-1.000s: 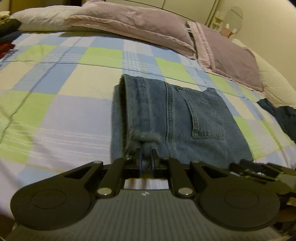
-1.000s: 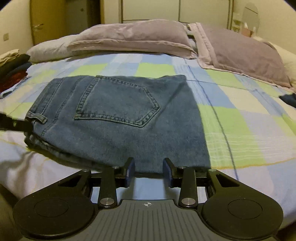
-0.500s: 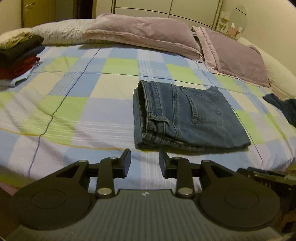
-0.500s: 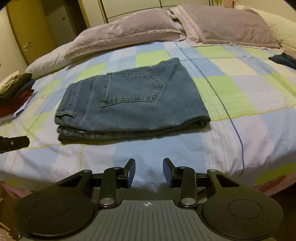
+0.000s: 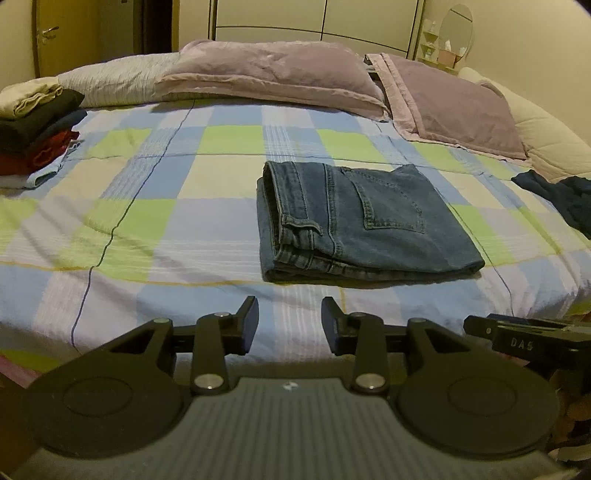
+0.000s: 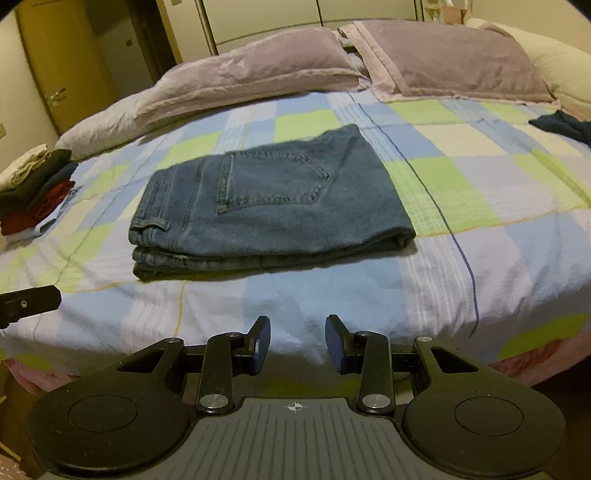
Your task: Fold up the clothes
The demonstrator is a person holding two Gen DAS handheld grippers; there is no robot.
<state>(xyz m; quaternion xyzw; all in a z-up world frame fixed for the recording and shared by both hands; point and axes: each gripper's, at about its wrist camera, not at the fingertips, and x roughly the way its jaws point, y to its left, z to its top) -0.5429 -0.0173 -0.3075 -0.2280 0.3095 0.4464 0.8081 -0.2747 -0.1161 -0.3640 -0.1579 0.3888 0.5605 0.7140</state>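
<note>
Folded blue denim jeans (image 5: 362,218) lie flat on the checked bedspread (image 5: 147,221), long axis left-right, just beyond both grippers. Left hand-held gripper (image 5: 290,323) and right hand-held gripper (image 6: 297,343) both gape empty, about equally near.

Dim, yellowish room light falls from overhead, laying a soft shadow just under the folded jeans (image 5: 362,218), while the fisheye bends the bed (image 6: 480,280) edges and corners go dark.

A checked bedspread (image 5: 155,206) in blue, green and pale squares covers the bed. Two mauve pillows (image 5: 273,77) lie along its far edge, before pale wardrobe doors (image 5: 317,18). An oval mirror (image 5: 456,26) stands far right
</note>
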